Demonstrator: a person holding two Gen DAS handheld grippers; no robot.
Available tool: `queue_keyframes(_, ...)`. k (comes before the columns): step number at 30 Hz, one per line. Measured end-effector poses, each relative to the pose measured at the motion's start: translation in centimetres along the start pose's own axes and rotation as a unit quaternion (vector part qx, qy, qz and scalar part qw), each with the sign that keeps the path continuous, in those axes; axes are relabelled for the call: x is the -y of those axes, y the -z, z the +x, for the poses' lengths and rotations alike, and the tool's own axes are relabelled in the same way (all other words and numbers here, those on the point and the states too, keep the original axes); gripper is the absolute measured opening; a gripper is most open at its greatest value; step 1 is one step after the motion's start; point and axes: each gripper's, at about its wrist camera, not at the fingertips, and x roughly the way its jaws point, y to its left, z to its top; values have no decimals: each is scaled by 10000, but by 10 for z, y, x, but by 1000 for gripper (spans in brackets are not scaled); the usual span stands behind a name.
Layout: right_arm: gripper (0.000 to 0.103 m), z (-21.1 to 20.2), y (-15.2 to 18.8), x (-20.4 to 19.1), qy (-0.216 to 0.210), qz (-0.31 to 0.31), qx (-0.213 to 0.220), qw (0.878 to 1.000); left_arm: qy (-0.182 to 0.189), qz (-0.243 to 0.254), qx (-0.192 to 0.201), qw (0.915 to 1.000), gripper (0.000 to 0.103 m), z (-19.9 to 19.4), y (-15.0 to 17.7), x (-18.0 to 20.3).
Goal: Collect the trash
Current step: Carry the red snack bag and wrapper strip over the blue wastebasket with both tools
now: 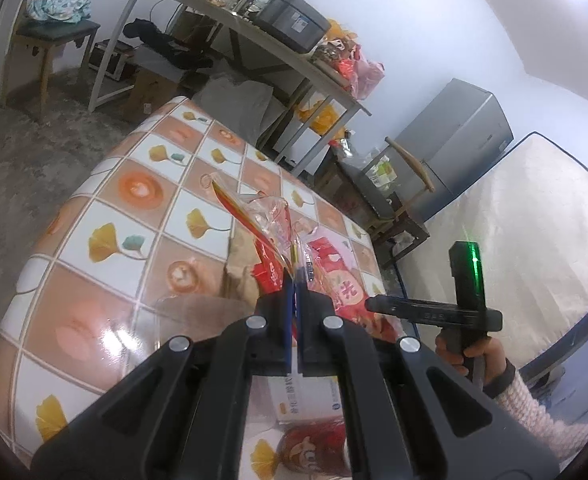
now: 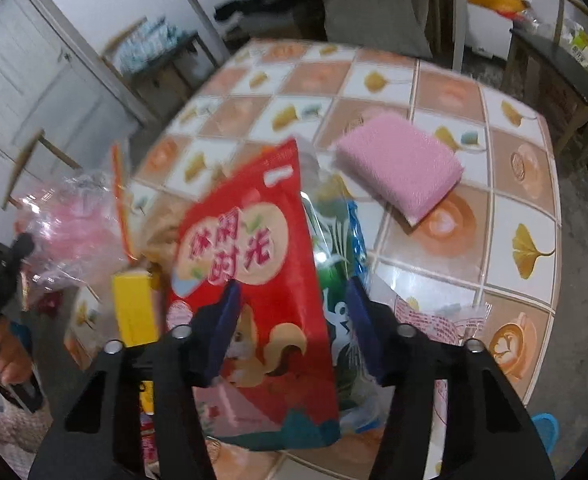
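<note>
Where the tiled table (image 2: pixel 525 184) runs to its far and right edges, much of the top lies bare, with open tiles around a pink sponge (image 2: pixel 399 164) lying flat toward the far side. Litter crowds the near left part. The left gripper (image 1: pixel 294 292) has its jaws pinched tight on the edge of a clear plastic bag (image 1: pixel 262 216), which stands up from the fingers above the table. The right gripper (image 2: pixel 292 308) has its jaws spread wide on either side of a red snack bag (image 2: pixel 254 280); blur makes it hard to tell whether the pads press it. A green and blue wrapper (image 2: pixel 341 256) lies just right of the red bag, a yellow box (image 2: pixel 134 312) just left.
</note>
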Motion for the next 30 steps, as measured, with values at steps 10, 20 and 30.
queue_keyframes(10,17,-9,4,-13,54,-230,-62,9997,-34,-23,40,10000,0,0,0,-10)
queue_keyframes(20,8,-32,9,-20,94,-307,410,9986,-27,19,121,9999,0,-2,2,-8)
queue_keyframes(30,7,-102,16,-33,553,-456,1557,9852,75,255,423,9988,0,-28,3,18)
